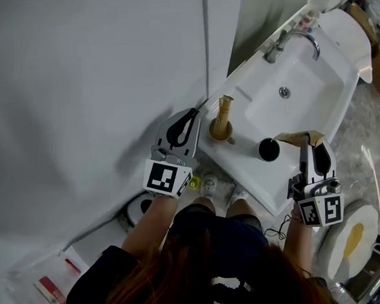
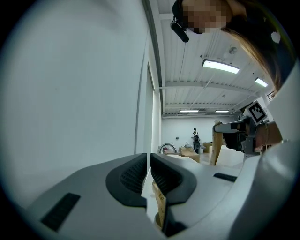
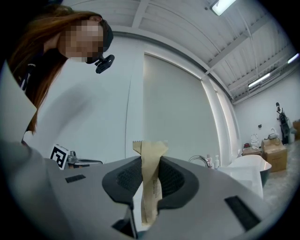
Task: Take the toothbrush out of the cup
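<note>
**Right tongs on a packet, left tongs closed beside the brown cup**

White sink (image 1: pixel 315 84) against a grey wall (image 1: pixel 75 91), faucet (image 1: pixel 286 42) at the far end. Two cups stand on the near rim: a brown cup (image 1: pixel 218 132) on the left and a black cup (image 1: pixel 269 150) to its right.

Your right gripper (image 3: pixel 151 178) is clamped narrow on a flat tan paper toothbrush packet (image 3: pixel 151 159). The packet sticks up past the pads. In the head view it's clear of both cups, just beside the black one.

Your left gripper (image 1: pixel 194 112) has its jaws pressed almost together with nothing between them. Its tip is just beside the brown cup, on the wall side.

A second tan packet (image 1: pixel 224 108) stands upright in the brown cup. I can't tell what's in the black cup; it just reads as dark.
</note>
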Available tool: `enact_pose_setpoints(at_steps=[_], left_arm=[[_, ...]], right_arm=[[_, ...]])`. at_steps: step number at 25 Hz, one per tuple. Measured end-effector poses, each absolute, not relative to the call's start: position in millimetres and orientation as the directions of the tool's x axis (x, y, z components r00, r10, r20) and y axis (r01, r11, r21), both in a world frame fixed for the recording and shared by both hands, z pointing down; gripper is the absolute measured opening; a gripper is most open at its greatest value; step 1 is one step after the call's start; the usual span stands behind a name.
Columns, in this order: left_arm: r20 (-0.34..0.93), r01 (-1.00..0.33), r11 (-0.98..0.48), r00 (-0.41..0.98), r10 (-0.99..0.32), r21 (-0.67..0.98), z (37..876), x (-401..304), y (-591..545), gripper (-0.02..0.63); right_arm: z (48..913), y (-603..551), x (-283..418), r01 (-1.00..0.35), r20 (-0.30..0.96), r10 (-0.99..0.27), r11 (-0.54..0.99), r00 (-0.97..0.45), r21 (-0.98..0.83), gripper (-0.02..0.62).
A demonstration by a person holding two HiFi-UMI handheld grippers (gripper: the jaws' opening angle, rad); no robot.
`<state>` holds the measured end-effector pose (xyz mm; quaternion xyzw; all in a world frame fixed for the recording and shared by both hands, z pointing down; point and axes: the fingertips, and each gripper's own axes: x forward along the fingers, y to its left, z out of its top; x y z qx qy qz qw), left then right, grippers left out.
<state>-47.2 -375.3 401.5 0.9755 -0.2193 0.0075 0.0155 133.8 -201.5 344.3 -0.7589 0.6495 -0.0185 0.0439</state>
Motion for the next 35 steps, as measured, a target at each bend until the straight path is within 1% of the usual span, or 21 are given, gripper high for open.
enact_pose_setpoints(at_steps=[8,9,10,11,17,22,26,29,32,35], left_arm=[[0.073,-0.400,-0.914,0.916,-0.395,0.071,425,-25,-376,0.025],[0.087,-0.400,-0.913,0.915,-0.394,0.075,429,-20,-377,0.052],[0.102,-0.400,-0.913,0.914,-0.392,0.082,435,-15,-377,0.109],[0.119,-0.398,-0.913,0.914,-0.387,0.092,442,-8,-378,0.140],[0.217,-0.383,-0.916,0.910,-0.353,0.118,482,33,-377,0.234],[0.275,-0.406,-0.897,0.894,-0.352,0.172,514,58,-388,0.264],[0.315,-0.400,-0.895,0.891,-0.328,0.197,532,69,-391,0.267],[0.312,-0.404,-0.896,0.889,-0.336,0.184,533,70,-393,0.259],[0.291,-0.400,-0.902,0.893,-0.343,0.164,525,67,-393,0.177],[0.285,-0.390,-0.910,0.896,-0.339,0.143,522,66,-390,0.138]], right_arm=[[342,-210,147,-0.984,-0.024,-0.987,-0.158,0.161,-0.087,0.092],[342,-212,149,-0.985,-0.024,-0.988,-0.152,0.154,-0.087,0.092],[342,-213,151,-0.986,-0.022,-0.989,-0.145,0.148,-0.087,0.091],[342,-214,153,-0.986,-0.021,-0.990,-0.139,0.142,-0.087,0.092],[348,-219,163,-0.987,-0.003,-0.993,-0.120,0.121,-0.103,0.091],[355,-221,169,-0.987,0.009,-0.994,-0.114,0.113,-0.113,0.092],[359,-220,174,-0.986,0.018,-0.992,-0.123,0.122,-0.116,0.092],[359,-217,178,-0.984,0.023,-0.991,-0.134,0.132,-0.117,0.092],[358,-216,181,-0.983,0.023,-0.990,-0.142,0.140,-0.118,0.092],[358,-215,182,-0.983,0.019,-0.990,-0.141,0.140,-0.118,0.092]])
